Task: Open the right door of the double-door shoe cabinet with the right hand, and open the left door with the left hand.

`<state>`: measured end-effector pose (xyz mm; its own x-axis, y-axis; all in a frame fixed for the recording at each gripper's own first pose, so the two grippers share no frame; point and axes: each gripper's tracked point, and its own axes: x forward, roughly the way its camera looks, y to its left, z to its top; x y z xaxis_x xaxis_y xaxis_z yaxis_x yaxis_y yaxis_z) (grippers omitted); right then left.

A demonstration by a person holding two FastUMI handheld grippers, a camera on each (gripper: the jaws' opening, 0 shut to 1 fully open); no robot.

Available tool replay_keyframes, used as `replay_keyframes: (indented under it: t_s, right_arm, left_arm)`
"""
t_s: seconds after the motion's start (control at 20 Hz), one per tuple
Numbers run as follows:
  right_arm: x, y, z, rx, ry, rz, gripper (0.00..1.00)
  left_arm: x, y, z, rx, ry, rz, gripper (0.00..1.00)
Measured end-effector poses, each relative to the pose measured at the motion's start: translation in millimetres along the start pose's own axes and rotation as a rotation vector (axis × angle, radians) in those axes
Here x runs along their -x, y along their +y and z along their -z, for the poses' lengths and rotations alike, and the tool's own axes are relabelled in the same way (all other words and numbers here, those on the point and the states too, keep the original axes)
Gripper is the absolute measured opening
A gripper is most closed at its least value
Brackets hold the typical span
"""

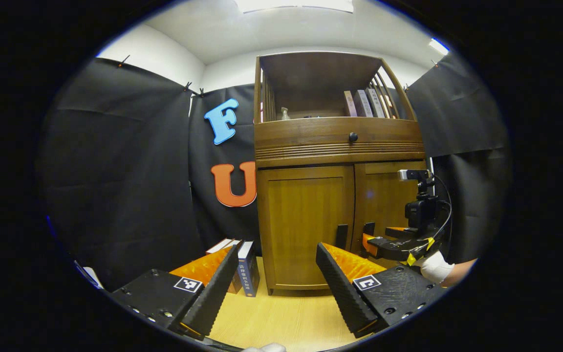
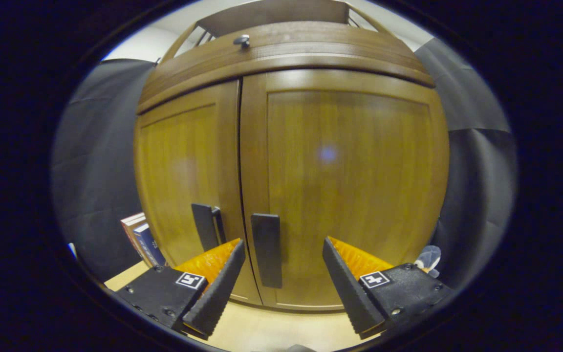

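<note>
Both doors shut, right door handle (image 2: 267, 249) between spread fingers (image 2: 215, 288)

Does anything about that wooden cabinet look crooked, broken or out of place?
Nothing stands out. Both doors sit shut and level, handles upright; a few books stand on the floor beside the cabinet.

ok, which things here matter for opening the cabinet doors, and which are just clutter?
Job:
right door
right handle
left door
left handle
right gripper, open, close to the right handle
left gripper, open, farther back

Clutter:
books on the floor
shelf books
bottle
drawer knob
</note>
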<state>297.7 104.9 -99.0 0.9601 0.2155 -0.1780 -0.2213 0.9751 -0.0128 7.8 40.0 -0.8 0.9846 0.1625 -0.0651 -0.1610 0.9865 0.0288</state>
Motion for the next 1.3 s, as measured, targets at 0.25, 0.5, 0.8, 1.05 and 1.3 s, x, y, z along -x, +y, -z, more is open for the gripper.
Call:
replay_keyframes:
  t_s: [0.25,0.5,0.8,1.05,1.3]
  right_arm:
    - [-23,8,17,-0.012,0.057,-0.032,0.78]
    - [-29,18,18,0.007,0.038,-0.026,0.37]
    - [-24,19,19,-0.006,0.060,-0.071,0.32]
    - [20,16,30,-0.004,0.061,-0.100,0.28]
    - [78,3,44,-0.008,0.061,-0.065,0.28]
  left_arm:
    - [-6,-5,-4,0.015,-0.001,-0.026,0.96]
    - [-6,-10,0,0.021,0.011,-0.017,0.96]
    - [8,-11,-2,0.040,-0.009,0.029,1.00]
    - [21,-13,4,0.039,0.025,0.106,0.96]
    - [30,-27,-1,0.049,0.003,0.209,0.96]
